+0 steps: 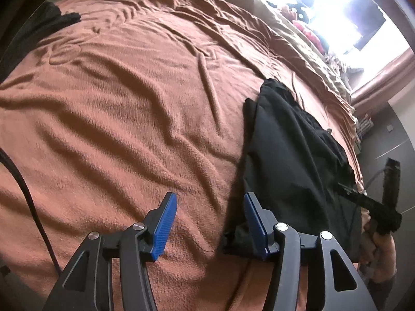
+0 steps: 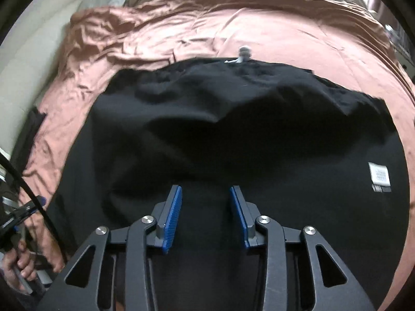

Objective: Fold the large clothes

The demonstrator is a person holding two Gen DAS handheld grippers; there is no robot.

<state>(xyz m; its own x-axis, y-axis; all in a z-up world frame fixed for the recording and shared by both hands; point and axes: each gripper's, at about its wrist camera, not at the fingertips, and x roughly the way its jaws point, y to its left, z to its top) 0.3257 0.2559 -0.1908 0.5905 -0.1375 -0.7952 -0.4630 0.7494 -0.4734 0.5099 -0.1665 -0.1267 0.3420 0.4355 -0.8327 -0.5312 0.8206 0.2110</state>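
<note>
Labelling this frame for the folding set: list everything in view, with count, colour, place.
Large black fabric garment: one, black, spread on the bed before the right gripper.
White sewn-in label: one, white, on the garment's right side.
Rust-brown fleece bedspread: one, rust-brown, covering the bed.
Beige rumpled duvet: one, beige, far edge of the bed.
Dark cloth: one, black, far left corner; kind unclear.
Black cable: one, black, left edge.
Bright window: one, overexposed, behind the bed.
Left gripper: blue-padded jaws open, beside the garment's edge.
Right gripper: jaws open, above the garment.
</note>
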